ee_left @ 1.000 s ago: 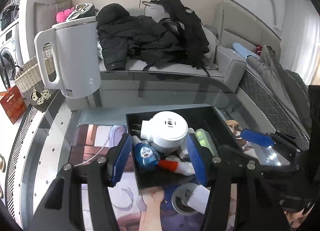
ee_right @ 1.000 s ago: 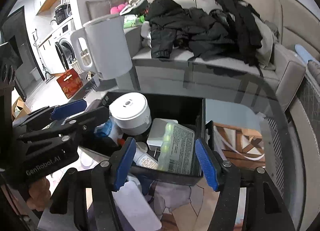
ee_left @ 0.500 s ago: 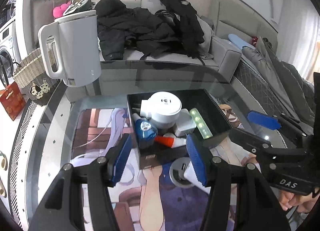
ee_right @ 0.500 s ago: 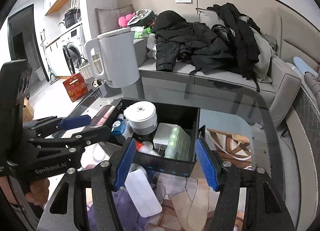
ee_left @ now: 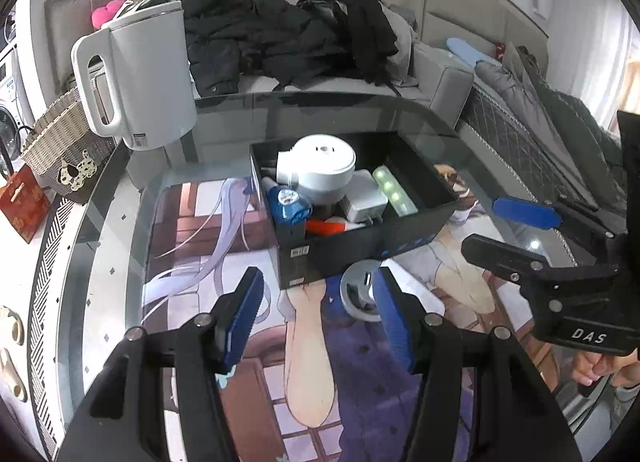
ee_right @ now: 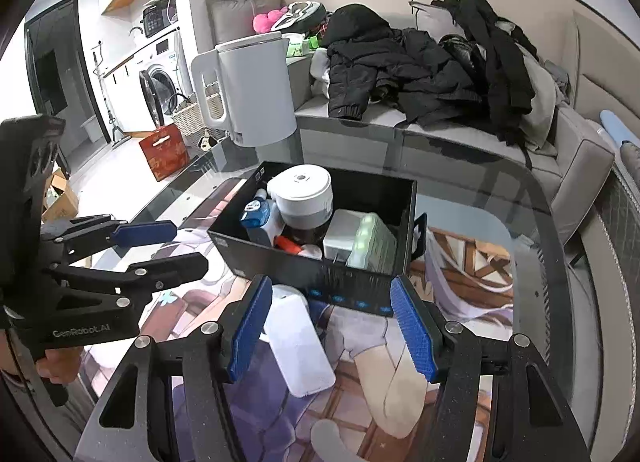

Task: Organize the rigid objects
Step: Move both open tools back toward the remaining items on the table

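A black open box [ee_left: 360, 246] [ee_right: 320, 276] stands on the printed mat. It holds a white round device [ee_left: 326, 164] [ee_right: 304, 192], a blue item [ee_left: 288, 212], a white charger [ee_left: 364, 198], a green-lit strip [ee_left: 394, 190] and a red-tipped tube [ee_left: 326, 227]. My left gripper [ee_left: 320, 314] hangs open just in front of the box with nothing between its fingers. A grey ring [ee_left: 354, 298] lies by its right finger. My right gripper [ee_right: 332, 330] is open too, above a flat white container [ee_right: 298, 346] that lies loose on the mat near its left pad.
A white kettle [ee_left: 148, 78] [ee_right: 252, 94] stands at the table's far left corner. Behind the glass table is a sofa [ee_right: 460, 134] heaped with dark clothes. A wicker basket [ee_left: 60, 142] and a red bag [ee_right: 164, 150] sit on the floor to the left.
Both grippers have drawn back from the box, which now sits farther ahead and smaller in each view. The jaws kept the same width. The white container stayed on the mat.
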Demonstrator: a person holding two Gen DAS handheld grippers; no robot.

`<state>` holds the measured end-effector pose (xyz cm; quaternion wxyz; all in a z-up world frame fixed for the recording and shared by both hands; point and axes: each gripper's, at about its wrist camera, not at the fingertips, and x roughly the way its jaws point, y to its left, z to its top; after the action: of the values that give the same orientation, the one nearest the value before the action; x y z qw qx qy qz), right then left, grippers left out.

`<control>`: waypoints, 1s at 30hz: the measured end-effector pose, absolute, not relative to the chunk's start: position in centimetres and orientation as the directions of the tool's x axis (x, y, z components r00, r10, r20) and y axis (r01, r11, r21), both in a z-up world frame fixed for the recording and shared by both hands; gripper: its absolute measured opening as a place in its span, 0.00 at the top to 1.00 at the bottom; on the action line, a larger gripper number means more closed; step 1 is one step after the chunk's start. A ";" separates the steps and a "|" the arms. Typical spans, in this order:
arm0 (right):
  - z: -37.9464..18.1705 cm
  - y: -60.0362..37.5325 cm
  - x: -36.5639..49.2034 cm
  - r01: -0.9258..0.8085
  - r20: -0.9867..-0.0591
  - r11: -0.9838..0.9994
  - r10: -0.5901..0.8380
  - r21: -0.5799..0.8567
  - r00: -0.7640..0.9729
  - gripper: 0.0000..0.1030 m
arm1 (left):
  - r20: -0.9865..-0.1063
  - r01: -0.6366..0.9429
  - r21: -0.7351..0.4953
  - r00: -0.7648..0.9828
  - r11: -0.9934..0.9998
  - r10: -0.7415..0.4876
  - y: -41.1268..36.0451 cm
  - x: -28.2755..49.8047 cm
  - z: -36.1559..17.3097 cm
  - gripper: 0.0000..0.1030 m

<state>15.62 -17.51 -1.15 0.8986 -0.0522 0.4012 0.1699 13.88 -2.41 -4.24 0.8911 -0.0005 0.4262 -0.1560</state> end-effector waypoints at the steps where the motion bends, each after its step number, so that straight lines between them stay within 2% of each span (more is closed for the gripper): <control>1: -1.2 -17.6 15.5 -0.351 -0.741 0.935 0.265 0.041 0.617 0.38 | -0.765 0.277 -0.135 0.581 0.951 -0.278 -2.4 13.9 -4.4 0.45; 11: -2.6 -17.6 14.7 -0.385 -0.779 0.923 0.263 0.030 0.569 0.38 | -0.811 0.307 -0.118 0.519 0.944 -0.270 -3.6 13.3 -6.0 0.45; 19: -6.7 -16.5 14.7 -0.445 -0.854 0.894 0.268 0.048 0.446 0.38 | -0.854 0.326 -0.073 0.467 0.942 -0.228 -4.4 13.2 -7.7 0.45; 26: -9.7 -14.5 15.8 -0.486 -0.870 0.874 0.246 0.008 0.428 0.38 | -0.860 0.323 -0.082 0.456 0.943 -0.231 -4.5 13.6 -8.0 0.45; 27: -10.0 -14.3 16.0 -0.489 -0.873 0.872 0.244 0.008 0.423 0.41 | -0.858 0.327 -0.081 0.458 0.942 -0.232 -4.6 13.6 -7.9 0.45; 29: -10.5 -14.4 16.2 -0.488 -0.881 0.873 0.241 0.012 0.408 0.57 | -0.858 0.344 -0.084 0.452 0.935 -0.243 -5.1 13.6 -8.1 0.45; 30: -10.6 -14.6 16.3 -0.480 -0.882 0.877 0.234 0.010 0.409 0.59 | -0.859 0.352 -0.084 0.449 0.932 -0.247 -5.4 13.7 -8.2 0.45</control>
<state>16.29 -14.60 -10.61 0.8303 -0.1233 0.4993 0.2148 13.67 -5.42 -8.15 0.8494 0.0531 0.4945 -0.1763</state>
